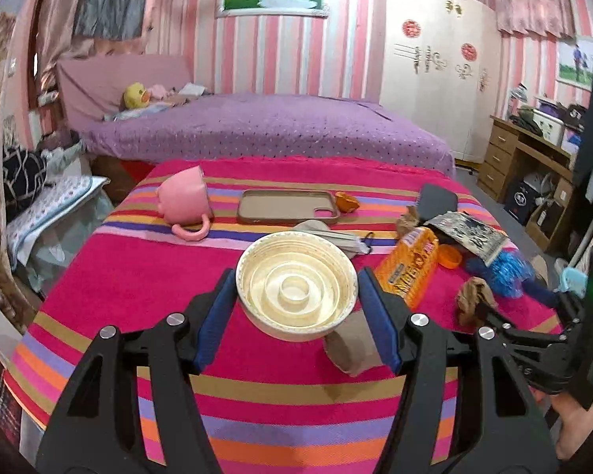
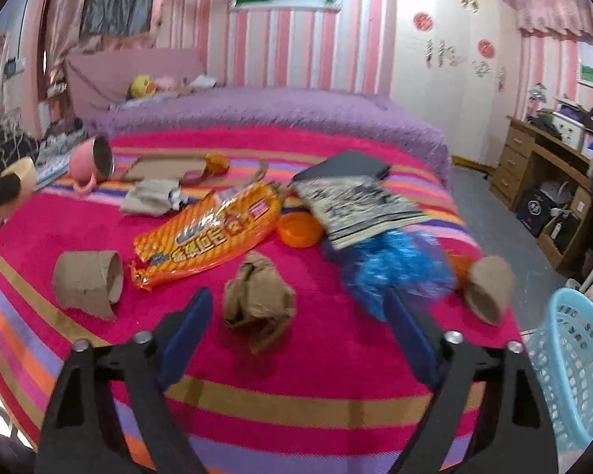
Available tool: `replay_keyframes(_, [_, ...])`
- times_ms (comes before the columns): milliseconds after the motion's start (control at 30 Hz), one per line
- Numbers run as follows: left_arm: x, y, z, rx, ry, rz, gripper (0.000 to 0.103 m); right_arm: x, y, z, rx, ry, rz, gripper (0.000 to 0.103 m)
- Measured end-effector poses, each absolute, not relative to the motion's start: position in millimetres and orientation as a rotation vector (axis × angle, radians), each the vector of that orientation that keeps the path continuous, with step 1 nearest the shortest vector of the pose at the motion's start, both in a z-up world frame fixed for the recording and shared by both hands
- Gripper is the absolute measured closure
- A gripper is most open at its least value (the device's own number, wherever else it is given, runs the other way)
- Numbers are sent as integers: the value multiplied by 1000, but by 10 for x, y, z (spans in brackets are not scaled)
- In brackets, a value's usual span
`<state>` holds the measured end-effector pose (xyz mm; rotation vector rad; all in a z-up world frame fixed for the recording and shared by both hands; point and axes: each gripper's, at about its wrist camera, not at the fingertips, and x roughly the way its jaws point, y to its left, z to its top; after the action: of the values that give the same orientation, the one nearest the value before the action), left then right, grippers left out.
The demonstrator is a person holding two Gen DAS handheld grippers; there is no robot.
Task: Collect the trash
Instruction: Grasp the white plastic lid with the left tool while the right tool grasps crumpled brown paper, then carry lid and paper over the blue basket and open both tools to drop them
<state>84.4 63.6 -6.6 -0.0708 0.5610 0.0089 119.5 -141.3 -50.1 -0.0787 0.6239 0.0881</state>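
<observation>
Beside the striped blanket (image 2: 336, 355), at its near right corner, I see the blue mesh basket (image 2: 573, 363) that I take for the trash bin; nothing shows inside the part I can see, so I judge the collecting has barely begun.

My left claw (image 1: 296, 308) is clamped on a cream paper bowl (image 1: 296, 288), its blue pads touching the rim on both sides, the bowl lifted clear of the blanket. In the right wrist view that bowl sits far left of the basket, so it is not yet delivered.

My right claw (image 2: 296, 339) stands with its fingers wide apart and empty, hovering over a crumpled brown paper wad (image 2: 259, 304) near the blanket's front, between the fingers but untouched.

Left to gather, as I read it: a torn cardboard tube (image 2: 87, 280) left of the wad, an orange snack wrapper (image 2: 209, 229) behind it, an orange lid (image 2: 300, 229), a printed packet (image 2: 359, 205), and a brown paper cup (image 2: 488, 288) nearest the basket. The pink mug (image 2: 91, 162) and phone case (image 1: 288, 207) look like keepers.
</observation>
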Motion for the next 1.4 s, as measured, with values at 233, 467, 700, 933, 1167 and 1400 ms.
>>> replay_keyframes(233, [950,662,-152,-93,582,28,42,1372,-1254,-645,-97,692,169,59])
replay_keyframes(467, [923,568,-166,-95,572,41,42,1252,-1353,-496,-74,619,201,59])
replay_keyframes(700, [898,407,-182,-97,571,44,42,1096,-1702,-281,-103,558,156,59])
replay_keyframes(933, [859,139,-164,-101,554,39,42,974,-2227,-140,-62,526,116,59])
replay_keyframes(1167, [850,-299,-24,-100,537,1,42,913,-2792,13,-24,507,79,59])
replay_keyframes(1400, [872,-724,89,-84,525,-45,42,828,-3317,116,-1,512,53,59])
